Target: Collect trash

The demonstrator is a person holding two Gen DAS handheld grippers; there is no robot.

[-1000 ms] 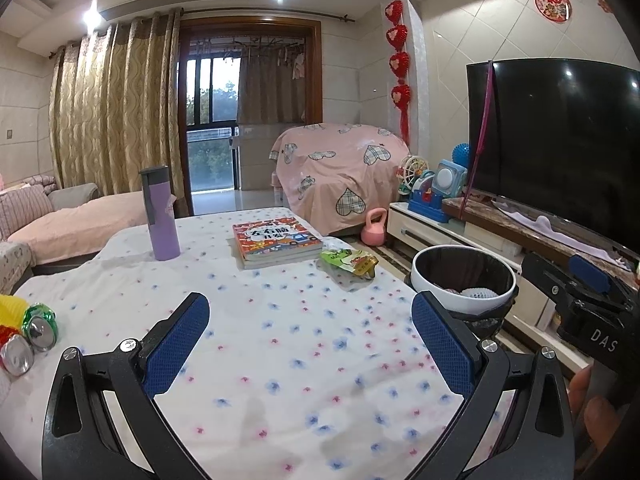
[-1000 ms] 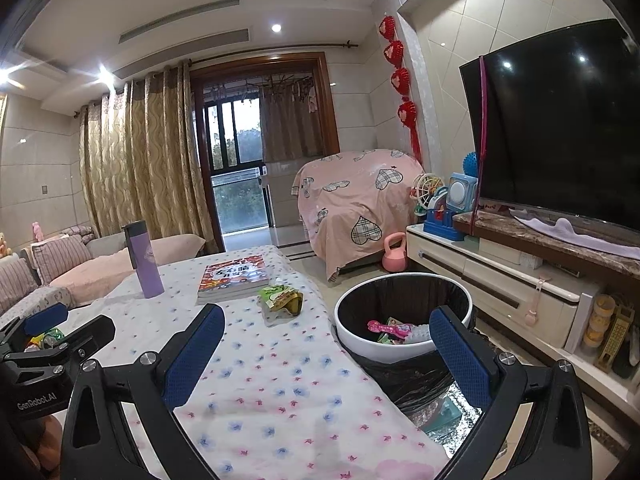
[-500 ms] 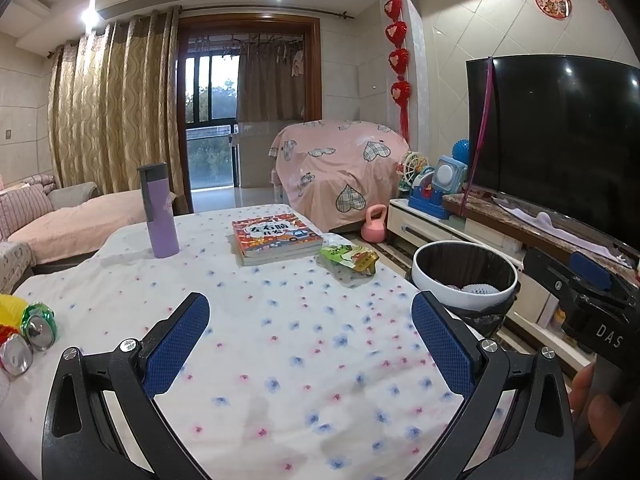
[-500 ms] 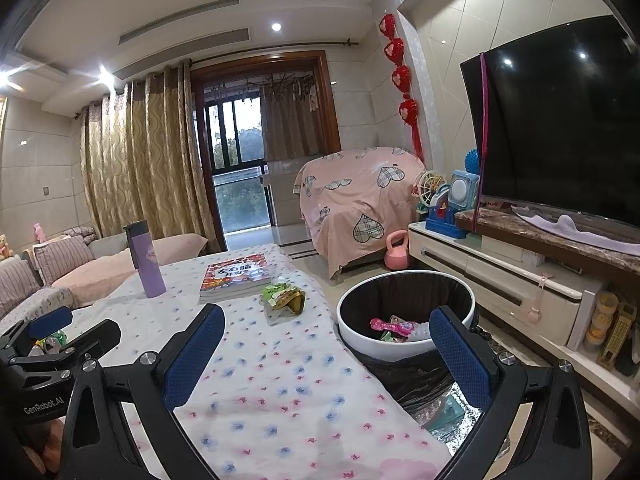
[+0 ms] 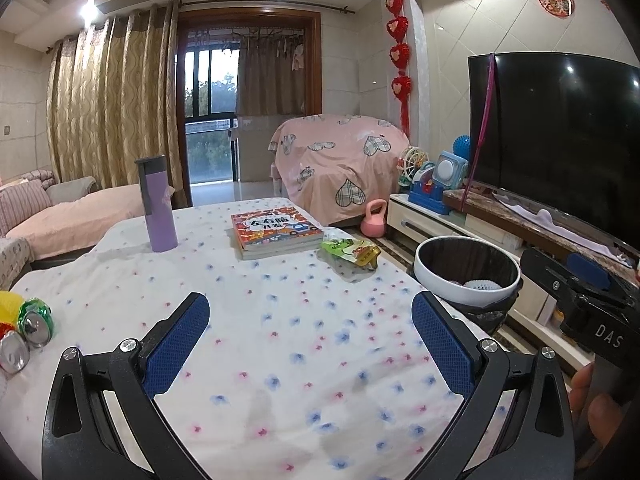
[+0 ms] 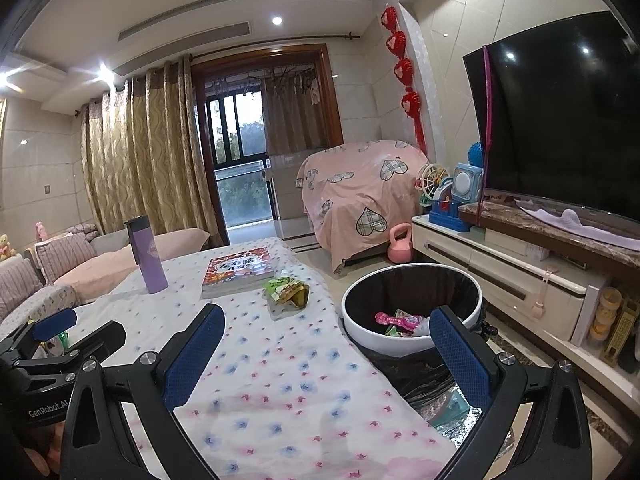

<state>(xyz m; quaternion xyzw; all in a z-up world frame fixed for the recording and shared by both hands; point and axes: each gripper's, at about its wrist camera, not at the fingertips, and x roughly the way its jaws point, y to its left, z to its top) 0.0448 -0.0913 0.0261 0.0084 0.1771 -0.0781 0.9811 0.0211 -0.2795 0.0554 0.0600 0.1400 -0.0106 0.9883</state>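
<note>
A green and yellow snack wrapper (image 5: 351, 251) lies on the table near its right edge, beside the book; it also shows in the right wrist view (image 6: 289, 291). Crushed cans (image 5: 28, 330) lie at the table's left edge. A white-rimmed trash bin (image 5: 467, 276) with a black liner stands right of the table, with wrappers inside (image 6: 398, 322). My left gripper (image 5: 310, 332) is open and empty above the table. My right gripper (image 6: 328, 344) is open and empty, over the table's right edge next to the bin (image 6: 412, 300).
A purple bottle (image 5: 157, 204) and a book (image 5: 276, 229) stand on the flowered tablecloth (image 5: 280, 320). A TV cabinet (image 6: 500, 280) with a TV (image 6: 560, 120) runs along the right. A sofa (image 5: 60, 212) lies left, a pink kettlebell (image 6: 400, 246) on the floor.
Both views have shifted only slightly; the grippers stay open and empty.
</note>
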